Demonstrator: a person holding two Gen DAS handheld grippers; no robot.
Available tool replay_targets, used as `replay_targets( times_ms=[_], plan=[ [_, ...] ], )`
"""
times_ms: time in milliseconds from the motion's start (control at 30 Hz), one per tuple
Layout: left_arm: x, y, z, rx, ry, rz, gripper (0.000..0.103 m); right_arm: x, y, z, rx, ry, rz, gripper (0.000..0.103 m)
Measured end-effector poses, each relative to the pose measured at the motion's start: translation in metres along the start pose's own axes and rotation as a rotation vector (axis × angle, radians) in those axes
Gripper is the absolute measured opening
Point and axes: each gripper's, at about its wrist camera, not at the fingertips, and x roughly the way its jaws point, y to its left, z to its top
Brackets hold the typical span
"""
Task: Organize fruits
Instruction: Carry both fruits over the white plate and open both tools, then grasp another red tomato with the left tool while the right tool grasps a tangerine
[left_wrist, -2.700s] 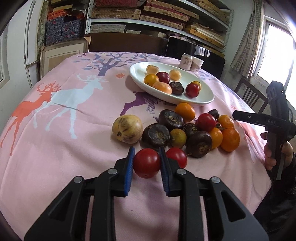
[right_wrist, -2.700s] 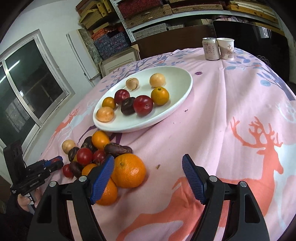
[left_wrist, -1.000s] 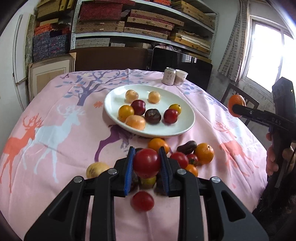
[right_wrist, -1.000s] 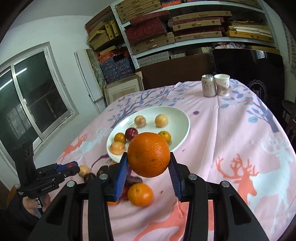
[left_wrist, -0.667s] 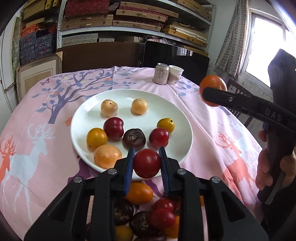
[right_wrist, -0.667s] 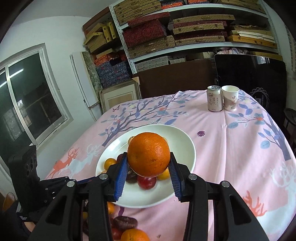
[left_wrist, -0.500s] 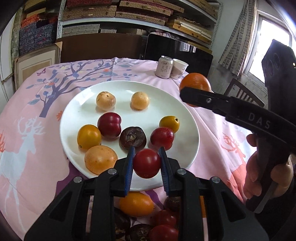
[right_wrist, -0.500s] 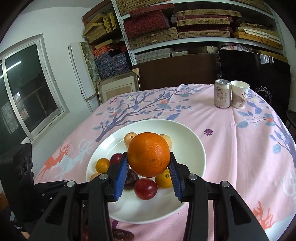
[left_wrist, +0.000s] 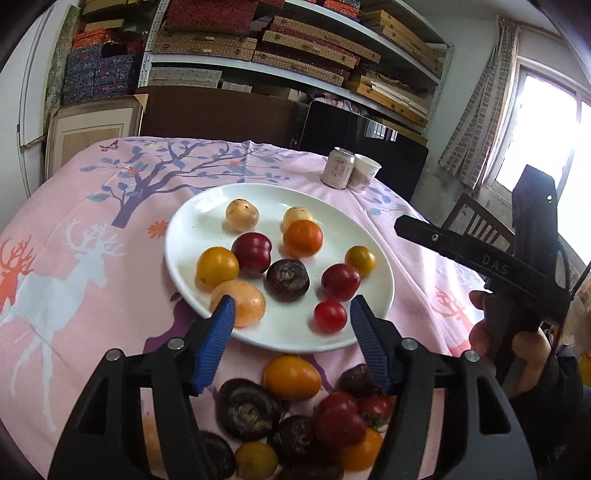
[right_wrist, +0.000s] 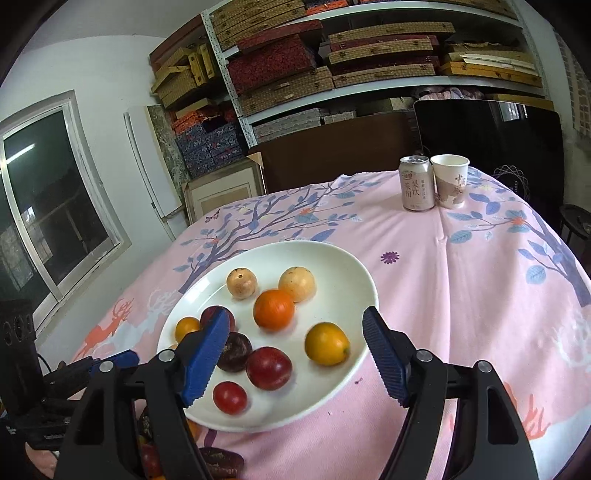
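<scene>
- Now that both pairs of jaws have just been opening, the round orange mandarin (right_wrist: 274, 309) lies free near the middle of the shallow white oval plate (right_wrist: 343, 258), just in front of a pale beige fruit (right_wrist: 297, 284), and the small glossy red cherry tomato (left_wrist: 330, 316) sits near the plate's front rim.
- Half a second earlier each fruit was clamped between blue pads above the plate; both have since been let go.
- Left gripper (left_wrist: 290, 332): jaws parted about halfway, nothing between them, hanging over the plate's near edge.
- Right gripper (right_wrist: 293, 354): jaws spread wide and empty, above the plate's front half.
- Nine fruits rest on the plate, so two more have been sorted.
- A heap of loose dark, red and orange fruits (left_wrist: 295, 424) remains on the pink deer-print tablecloth (left_wrist: 74, 258) just in front of the plate, so the job looks far from finished.
- Far off stand a drinks can (right_wrist: 416, 182) and a paper cup (right_wrist: 450, 181).
</scene>
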Motion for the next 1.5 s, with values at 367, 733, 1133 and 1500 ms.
replay_targets(
  times_ms=[367,733,1133,1500],
  plan=[
    [-0.058,0.010,-0.070,0.106,0.153,0.143,0.065,-0.025,-0.021,-0.015,0.080,-0.023,-0.009,0.084],
    [-0.046,0.004,-0.099,0.110,0.211,0.135,0.037,-0.036,-0.025,-0.028,0.084,0.002,-0.019,0.084],
    [-0.063,0.005,-0.098,0.072,0.105,0.045,0.028,-0.047,0.014,-0.080,-0.078,0.238,0.185,0.082],
    [-0.064,0.003,-0.100,0.082,0.108,0.030,0.028,-0.032,0.031,-0.094,-0.141,0.341,0.135,0.074]
  ],
)
